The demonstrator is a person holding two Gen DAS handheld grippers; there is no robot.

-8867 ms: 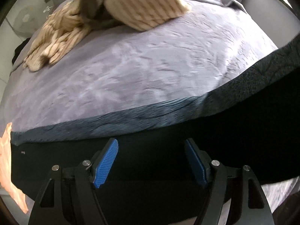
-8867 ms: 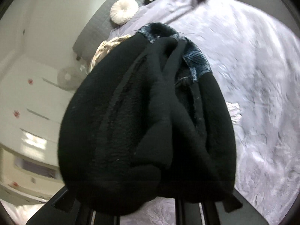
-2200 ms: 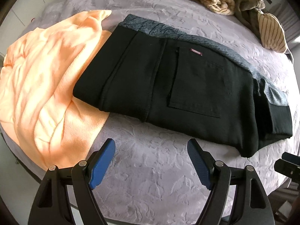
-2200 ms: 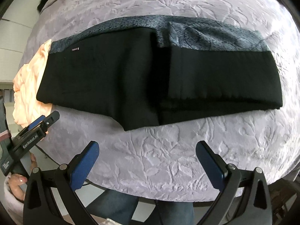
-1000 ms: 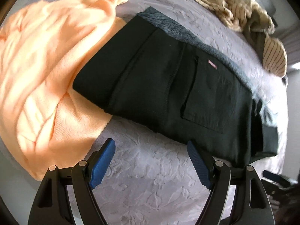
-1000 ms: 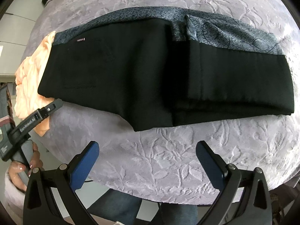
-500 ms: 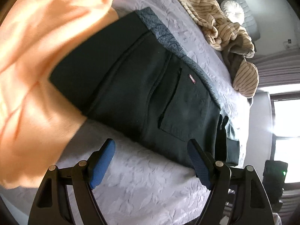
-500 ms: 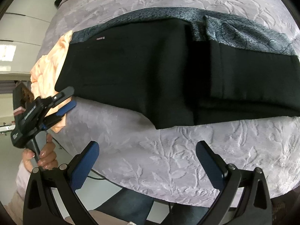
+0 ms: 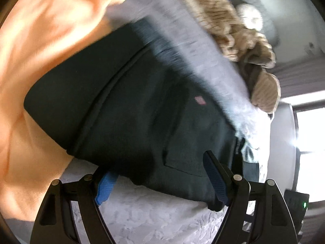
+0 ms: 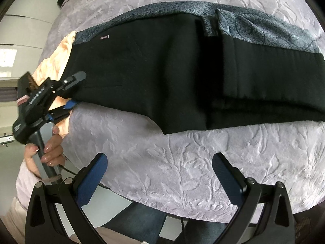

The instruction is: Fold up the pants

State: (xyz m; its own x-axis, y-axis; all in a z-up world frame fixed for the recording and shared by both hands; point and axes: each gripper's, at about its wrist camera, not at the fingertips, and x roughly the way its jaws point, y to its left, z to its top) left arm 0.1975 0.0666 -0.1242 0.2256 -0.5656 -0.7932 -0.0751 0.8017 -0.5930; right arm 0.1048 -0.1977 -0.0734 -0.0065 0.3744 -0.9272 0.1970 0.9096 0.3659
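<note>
One pair of black pants (image 10: 182, 71) lies folded on the bed (image 10: 182, 162), one end over one orange garment (image 9: 40, 50). Left tongs (image 9: 160, 183) spread, straddling the pants' edge; right tongs (image 10: 160, 179) spread, clear of cloth.

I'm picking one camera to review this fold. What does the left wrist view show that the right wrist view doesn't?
Left wrist only: the left gripper from behind, straddling the pants' near edge, a striped tan garment and a bright window.
Right wrist only: the open right gripper off the cloth and the hand holding the left tool.
Both: black pants, orange cloth, purple bedspread.
</note>
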